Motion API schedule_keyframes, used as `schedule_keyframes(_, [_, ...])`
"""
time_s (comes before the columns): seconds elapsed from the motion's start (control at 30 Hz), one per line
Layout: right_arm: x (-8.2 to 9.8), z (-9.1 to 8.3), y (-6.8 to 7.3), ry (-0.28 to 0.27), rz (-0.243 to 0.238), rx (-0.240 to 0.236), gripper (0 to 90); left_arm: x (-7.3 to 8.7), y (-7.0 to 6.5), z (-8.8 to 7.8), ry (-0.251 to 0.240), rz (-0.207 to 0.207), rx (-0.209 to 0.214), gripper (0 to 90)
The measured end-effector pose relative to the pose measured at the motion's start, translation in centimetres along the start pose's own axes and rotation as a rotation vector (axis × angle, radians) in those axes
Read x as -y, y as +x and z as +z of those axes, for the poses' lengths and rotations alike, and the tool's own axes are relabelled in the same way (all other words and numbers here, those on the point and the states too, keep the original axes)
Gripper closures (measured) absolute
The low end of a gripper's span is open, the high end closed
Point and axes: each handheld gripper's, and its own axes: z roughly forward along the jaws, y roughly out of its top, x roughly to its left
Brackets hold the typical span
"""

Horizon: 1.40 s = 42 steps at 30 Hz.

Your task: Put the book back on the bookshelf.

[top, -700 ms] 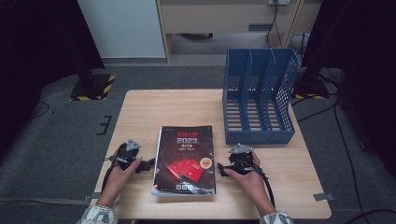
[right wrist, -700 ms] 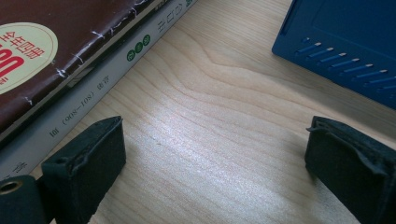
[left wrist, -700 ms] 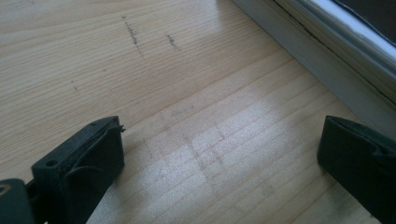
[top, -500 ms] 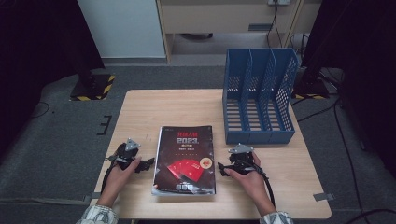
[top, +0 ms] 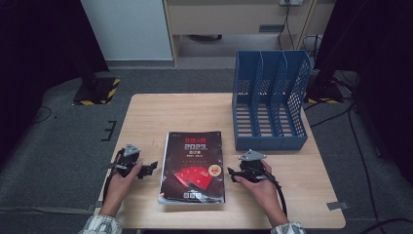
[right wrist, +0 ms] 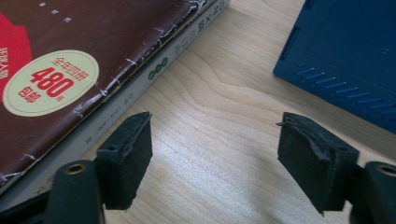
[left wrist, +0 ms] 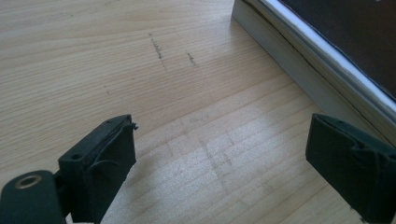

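Note:
A thick dark book (top: pixel 192 165) with red artwork lies flat on the wooden table (top: pixel 160 117), near the front edge. My left gripper (top: pixel 152 168) rests on the table just left of the book, jaws open and pointing at its side. In the left gripper view the gripper (left wrist: pixel 224 168) has bare wood between its pads, and the book's page edge (left wrist: pixel 317 70) runs along the upper right. My right gripper (top: pixel 231 174) sits just right of the book, also open. In the right gripper view the gripper (right wrist: pixel 215 154) holds nothing, with the book's spine (right wrist: pixel 154 70) to the left.
A blue three-slot file holder (top: pixel 270 97) stands upright at the table's back right, its base (right wrist: pixel 345 51) close ahead of the right gripper. Bare tabletop stretches behind the book. A dark stand base with yellow-black tape (top: pixel 97 92) sits on the floor beyond the table's left corner.

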Motion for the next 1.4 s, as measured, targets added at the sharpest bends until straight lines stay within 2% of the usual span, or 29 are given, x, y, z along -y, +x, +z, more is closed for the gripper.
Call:
schedule_keyframes(0.1, [-0.2, -0.2, 0.1, -0.017, -0.002, -0.003, 33.7, -0.1, 0.0, -0.4, -0.010, -0.013, -0.004, 8.4])
schedule_keyframes(0.23, [-0.6, -0.7, 0.2, -0.027, -0.007, -0.033, 41.5, -0.5, -0.4, -1.0, -0.035, -0.012, 0.009, 10.4])
schedule_keyframes(0.3, [-1.0, -1.0, 0.4, -0.036, -0.016, -0.043, 44.8, -0.8, -0.7, -1.3, -0.055, -0.003, 0.020, 15.4])
schedule_keyframes(0.47, [-2.8, -1.2, 1.2, -0.059, -0.051, -0.117, 46.7, -1.6, -2.1, -2.6, -0.109, -0.006, 0.037, 24.1])
schedule_keyframes(0.57, [-4.2, -0.6, 1.6, -0.051, -0.076, -0.137, 42.5, -1.9, -3.2, -2.8, -0.121, 0.000, 0.070, 25.3])
schedule_keyframes(0.63, [-4.7, -0.1, 1.7, -0.043, -0.085, -0.167, 37.1, -2.0, -4.3, -2.7, -0.114, 0.028, 0.071, 25.9])
schedule_keyframes(0.7, [-4.9, 0.2, 1.8, -0.057, -0.086, -0.189, 31.1, -2.0, -5.1, -2.5, -0.102, 0.055, 0.081, 27.6])
schedule_keyframes(0.73, [-4.8, 0.2, 1.9, -0.054, -0.086, -0.197, 28.9, -2.0, -5.1, -2.5, -0.102, 0.055, 0.081, 27.6])
schedule_keyframes(0.8, [-4.7, 0.2, 1.9, -0.044, -0.099, -0.213, 22.8, -2.1, -6.0, -2.1, -0.090, 0.085, 0.090, 27.7])
schedule_keyframes(0.83, [-4.6, 0.1, 1.9, -0.047, -0.084, -0.221, 21.6, -2.0, -6.1, -2.0, -0.084, 0.094, 0.091, 28.3])
schedule_keyframes(0.9, [-4.3, 0.1, 1.8, -0.050, -0.044, -0.252, 19.0, -1.9, -6.2, -1.7, -0.071, 0.097, 0.097, 29.6])
schedule_keyframes(1.0, [-4.0, 0.7, 2.0, -0.022, -0.054, -0.251, 16.3, -1.7, -6.1, -1.2, -0.055, 0.094, 0.097, 31.2])
schedule_keyframes(1.07, [-3.8, 1.2, 2.1, -0.010, -0.043, -0.256, 15.1, -1.5, -6.1, -1.0, -0.044, 0.079, 0.118, 32.6])
schedule_keyframes(1.17, [-3.5, 1.9, 2.0, 0.014, -0.023, -0.270, 13.4, -1.5, -6.1, -0.8, -0.038, 0.078, 0.133, 34.3])
schedule_keyframes(1.2, [-3.4, 2.1, 2.0, 0.021, -0.003, -0.284, 12.9, -1.5, -6.1, -0.8, -0.038, 0.074, 0.139, 34.5])
schedule_keyframes(1.27, [-3.5, 2.3, 1.8, 0.025, 0.016, -0.302, 13.4, -1.4, -6.0, -0.7, -0.039, 0.064, 0.153, 35.8])
schedule_keyframes(1.4, [-3.4, 2.4, 1.9, 0.018, 0.016, -0.340, 17.4, -1.3, -5.9, -0.6, -0.030, 0.052, 0.183, 36.8])
